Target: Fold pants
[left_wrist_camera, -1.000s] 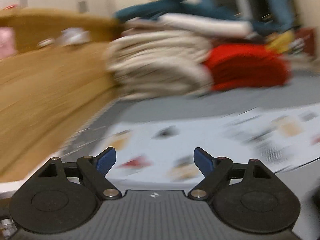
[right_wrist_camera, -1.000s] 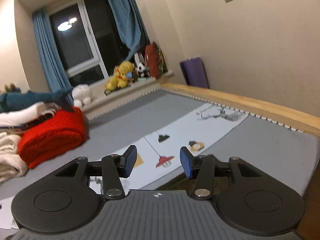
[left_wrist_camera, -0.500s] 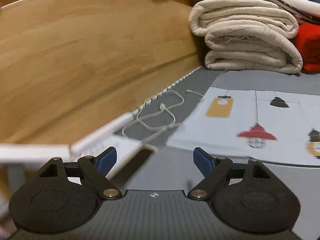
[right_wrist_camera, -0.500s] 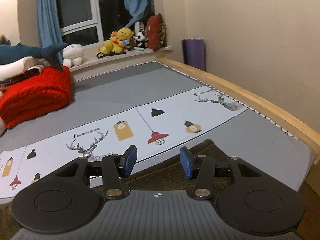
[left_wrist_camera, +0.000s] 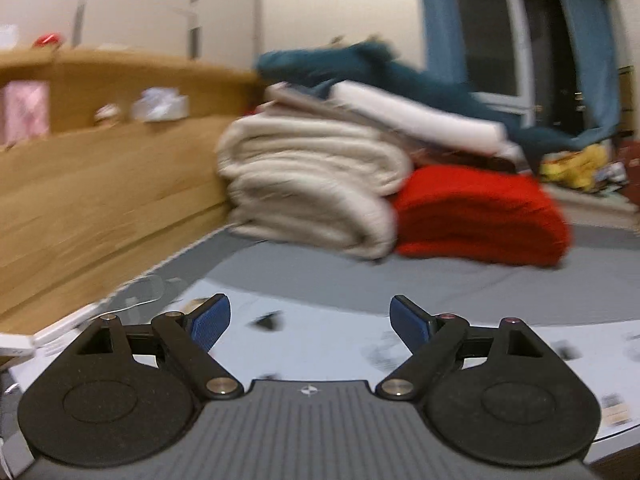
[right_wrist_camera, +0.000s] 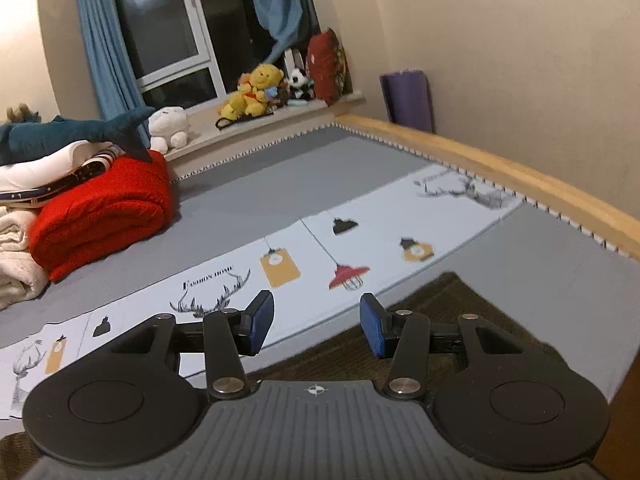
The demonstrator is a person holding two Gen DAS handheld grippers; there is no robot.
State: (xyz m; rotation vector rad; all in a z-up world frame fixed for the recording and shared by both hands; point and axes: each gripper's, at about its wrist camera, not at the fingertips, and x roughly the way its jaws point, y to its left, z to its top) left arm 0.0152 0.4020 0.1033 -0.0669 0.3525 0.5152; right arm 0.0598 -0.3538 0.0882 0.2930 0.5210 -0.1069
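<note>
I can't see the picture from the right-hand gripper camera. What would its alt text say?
An open right gripper with nothing between its blue pads hovers over dark brown fabric lying on a grey bed. Beyond sit a red blanket and plush toys on a windowsill.

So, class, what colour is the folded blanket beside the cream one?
Bright red, clearest in the right wrist view.

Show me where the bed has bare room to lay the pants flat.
Free: the grey sheet between the red blanket and the printed strip, up to the wooden rail. Crowded: the folded stack by the headboard. The brown pants lie below the right gripper.
</note>
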